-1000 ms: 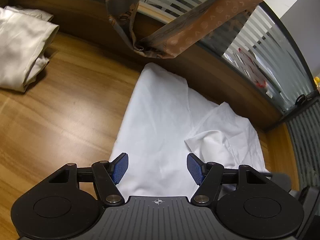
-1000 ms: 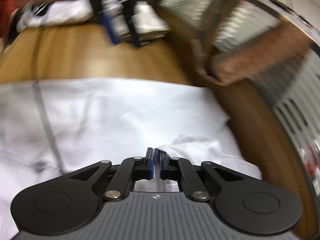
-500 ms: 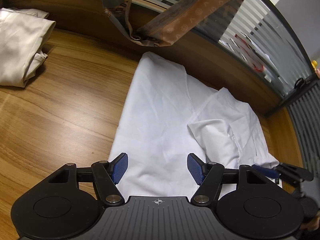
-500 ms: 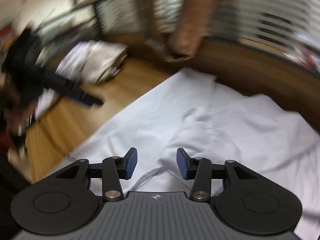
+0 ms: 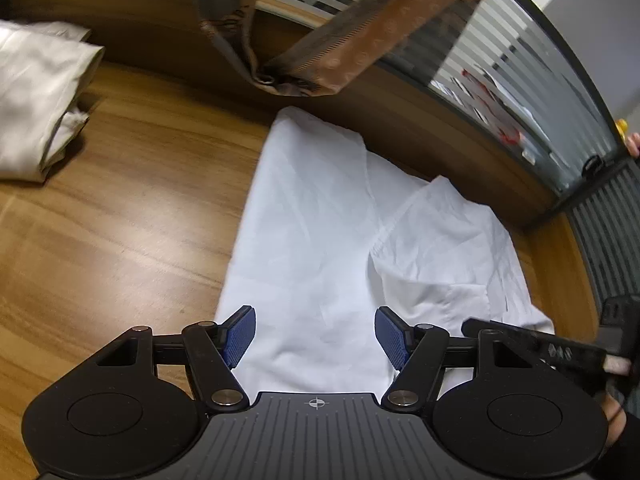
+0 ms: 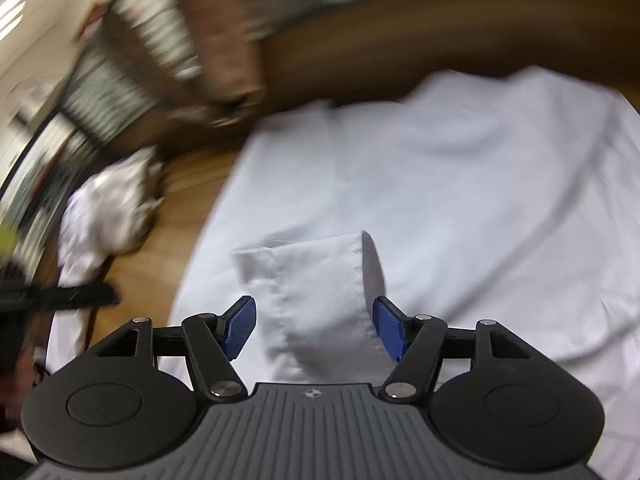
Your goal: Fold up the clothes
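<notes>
Your white garment (image 5: 320, 240) lay spread on the wooden counter (image 5: 120, 220), one long edge already straight on the left, a sleeve flap (image 5: 432, 248) doubled over onto the body on the right. You were mid-fold, between grips, as I read it: the sleeve had been laid in and nothing was held.

Your left gripper (image 5: 316, 334) hung over the near hem, its fingers (image 5: 239, 334) spread wide with only flat cloth beneath them, not pinched. Your right gripper (image 6: 314, 328) was opening; a small folded corner of fabric (image 6: 316, 280) sat in the gap, but the pads did not press on it. That view was blurred.

A pile of other pale clothes (image 5: 36, 100) sat well apart at the counter's left, near the back ledge.

The next move likely called for both grippers to drop to the near hem, one at each corner, and pinch through all layers so the tucked sleeve would not slide out when you carried the hem toward the far end.
</notes>
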The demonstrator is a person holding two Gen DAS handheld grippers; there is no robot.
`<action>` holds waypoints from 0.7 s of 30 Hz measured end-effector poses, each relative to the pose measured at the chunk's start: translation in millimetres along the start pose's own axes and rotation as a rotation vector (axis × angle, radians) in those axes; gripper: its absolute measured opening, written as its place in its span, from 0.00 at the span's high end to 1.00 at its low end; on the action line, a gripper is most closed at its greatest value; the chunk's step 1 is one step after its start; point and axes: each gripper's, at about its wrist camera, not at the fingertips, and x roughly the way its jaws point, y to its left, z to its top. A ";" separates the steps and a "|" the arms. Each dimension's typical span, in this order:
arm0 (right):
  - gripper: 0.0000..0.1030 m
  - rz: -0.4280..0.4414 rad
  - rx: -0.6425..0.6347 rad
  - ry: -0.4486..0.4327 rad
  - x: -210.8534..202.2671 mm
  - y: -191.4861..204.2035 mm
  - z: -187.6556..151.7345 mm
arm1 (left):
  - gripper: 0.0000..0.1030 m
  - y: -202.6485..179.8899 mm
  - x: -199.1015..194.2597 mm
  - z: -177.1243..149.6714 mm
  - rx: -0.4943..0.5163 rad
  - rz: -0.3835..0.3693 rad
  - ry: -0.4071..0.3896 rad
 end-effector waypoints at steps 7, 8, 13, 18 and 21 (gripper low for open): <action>0.30 0.236 -0.232 0.114 11.0 71.8 -11.2 | 0.30 17.9 -2.1 -10.3 -0.073 -0.028 0.014; 0.30 0.256 -0.232 0.125 11.7 75.4 -12.7 | 0.29 20.8 -2.5 -11.9 -0.091 -0.039 0.014; 0.30 0.320 -0.206 0.139 2.9 83.7 -11.3 | 0.29 27.9 3.3 -19.4 -0.143 -0.078 0.034; 0.30 0.282 -0.166 0.114 -21.1 67.8 -15.5 | 0.28 32.3 21.3 -27.7 -0.200 -0.137 0.078; 0.30 0.227 -0.129 0.092 -34.9 52.4 -22.2 | 0.28 37.7 28.0 -32.3 -0.261 -0.195 0.083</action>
